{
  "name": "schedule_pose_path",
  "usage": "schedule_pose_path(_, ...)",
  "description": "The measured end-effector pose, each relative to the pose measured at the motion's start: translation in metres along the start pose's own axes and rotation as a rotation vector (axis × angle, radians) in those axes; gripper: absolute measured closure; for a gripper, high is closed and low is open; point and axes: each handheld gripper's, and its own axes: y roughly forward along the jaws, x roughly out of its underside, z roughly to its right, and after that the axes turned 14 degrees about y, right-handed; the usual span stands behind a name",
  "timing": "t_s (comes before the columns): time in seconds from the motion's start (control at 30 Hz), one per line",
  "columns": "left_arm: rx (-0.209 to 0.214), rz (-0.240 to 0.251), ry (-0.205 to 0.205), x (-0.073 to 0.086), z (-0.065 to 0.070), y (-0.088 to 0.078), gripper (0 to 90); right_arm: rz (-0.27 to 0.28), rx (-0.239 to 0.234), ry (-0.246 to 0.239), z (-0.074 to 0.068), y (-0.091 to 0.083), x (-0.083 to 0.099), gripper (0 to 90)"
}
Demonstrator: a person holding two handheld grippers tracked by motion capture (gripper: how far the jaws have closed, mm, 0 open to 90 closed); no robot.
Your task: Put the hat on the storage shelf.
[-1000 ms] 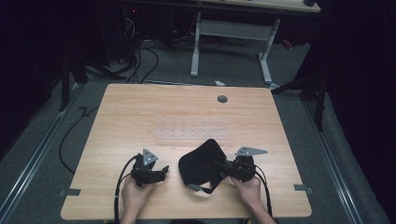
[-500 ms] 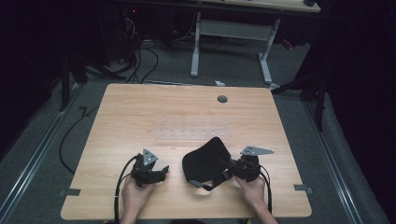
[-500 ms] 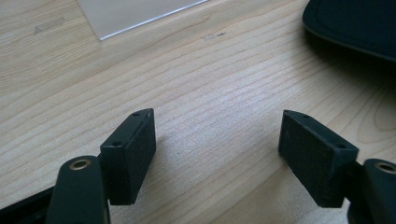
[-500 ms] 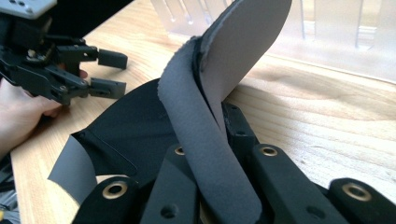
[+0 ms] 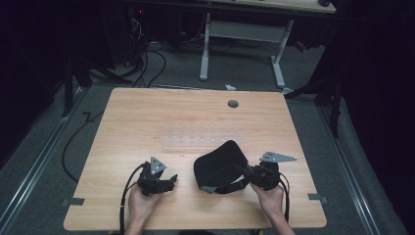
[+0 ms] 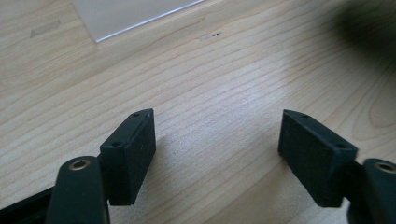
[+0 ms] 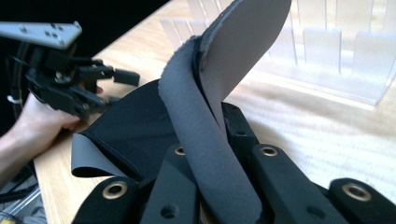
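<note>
A floppy black pad (image 5: 218, 164) with a grey underside lies on the wooden table (image 5: 147, 122), near its front edge and right of the middle. My right gripper (image 5: 242, 172) comes at it from the right and is shut on its near edge. In the right gripper view the pad (image 7: 135, 126) folds up between the jaws of the right gripper (image 7: 210, 154), with the grey side curling upward. My left gripper (image 5: 171, 180) rests on the table left of the pad, apart from it. In its own view the left gripper (image 6: 217, 140) stands open over bare wood.
A clear plastic slotted rack (image 7: 327, 60) stands on the table beyond the pad, faint in the high view (image 5: 195, 139). A round cable hole (image 5: 233, 104) sits near the table's far edge. Desk legs and cables lie on the floor beyond.
My right gripper has risen a little and drifted right, lifting the pad's gripped edge with it. The left gripper has stayed where it was.
</note>
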Motion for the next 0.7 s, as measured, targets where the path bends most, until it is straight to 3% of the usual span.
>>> schedule_pose_path(0.37, 0.134, 0.082, 0.085, -0.015, 0.03, -0.019, 26.9, 0.0, -0.014, 0.001, -0.009, -0.003, -0.008, 85.2)
schedule_pose_path(0.7, 0.233, 0.091, 0.137, -0.023, 0.055, -0.023, 24.6, -0.019, -0.017, 0.007, -0.01, 0.0, -0.007, 85.2)
